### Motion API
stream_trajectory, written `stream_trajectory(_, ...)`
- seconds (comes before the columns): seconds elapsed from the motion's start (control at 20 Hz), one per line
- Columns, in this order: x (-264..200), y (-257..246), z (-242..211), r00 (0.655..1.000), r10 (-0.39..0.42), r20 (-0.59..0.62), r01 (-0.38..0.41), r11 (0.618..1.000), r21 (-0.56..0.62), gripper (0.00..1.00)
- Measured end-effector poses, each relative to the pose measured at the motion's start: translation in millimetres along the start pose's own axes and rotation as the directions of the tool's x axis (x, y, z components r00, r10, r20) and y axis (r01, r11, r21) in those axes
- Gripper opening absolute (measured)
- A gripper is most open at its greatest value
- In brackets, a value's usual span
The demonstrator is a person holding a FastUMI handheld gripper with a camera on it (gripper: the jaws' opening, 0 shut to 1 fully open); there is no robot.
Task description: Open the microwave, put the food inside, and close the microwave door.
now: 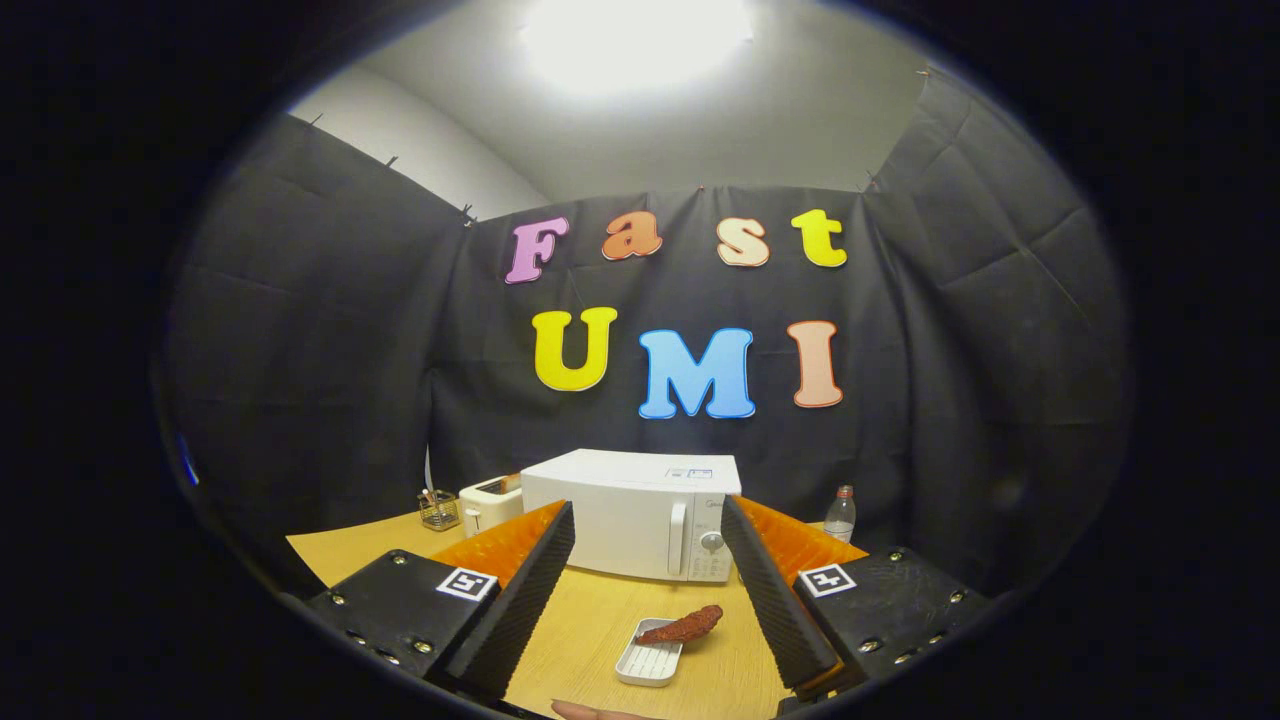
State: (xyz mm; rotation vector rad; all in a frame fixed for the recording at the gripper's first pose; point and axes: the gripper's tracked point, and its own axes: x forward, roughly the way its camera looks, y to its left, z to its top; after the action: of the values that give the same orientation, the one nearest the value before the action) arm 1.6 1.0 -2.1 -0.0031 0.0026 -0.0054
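Step in hand: I judge this as the very start. The microwave (pixel 632 516) has its door closed, so opening it comes first, and nothing has been loaded yet.

Tongs: my gripper (pixel 648 570) has its fingers spread wide with nothing between them but open air. They touch nothing and hold nothing.

Microwave: it stands on the wooden table (pixel 350 548), beyond the fingertips and framed in the gap between them. Its front faces me, with the upright door handle (pixel 677 538) and a round knob (pixel 711 542) toward its right side.

Food: a reddish-brown piece (pixel 684 627) lies in front of the microwave, nearer to me, resting across the far end of a small white tray (pixel 650 664). It sits between the two fingers but below them, and neither finger touches it.

Beside the microwave: a white toaster (pixel 488 503) stands just to its left, with a small wire holder (pixel 438 510) further left. A clear bottle (pixel 841 513) stands to its right, a little apart.

At the near edge: a fingertip of a person's hand (pixel 590 711) shows, closer to me than the tray.

Next move calls for: as I read it, I must carry the tongs forward over the food to the handle, line one finger behind it or close on it, then pull so the door swings out. I should keep the fingers high enough to clear the tray on the way.
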Motion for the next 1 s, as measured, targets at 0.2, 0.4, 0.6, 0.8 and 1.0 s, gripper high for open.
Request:
stream_trajectory(0.2,2,0,-2,1.0,-0.002,-0.003,0.002,1.0,0.007,0.94)
stream_trajectory(0.4,6,1,-4,1.0,-0.007,-0.006,0.007,1.0,0.008,0.94)
stream_trajectory(0.6,10,2,-7,1.0,-0.006,-0.006,0.006,1.0,0.007,0.94)
stream_trajectory(0.8,16,4,-12,1.0,-0.006,-0.012,0.006,1.0,0.014,0.94)
stream_trajectory(1.0,25,4,-20,1.0,-0.005,-0.022,0.005,1.0,0.02,0.94)
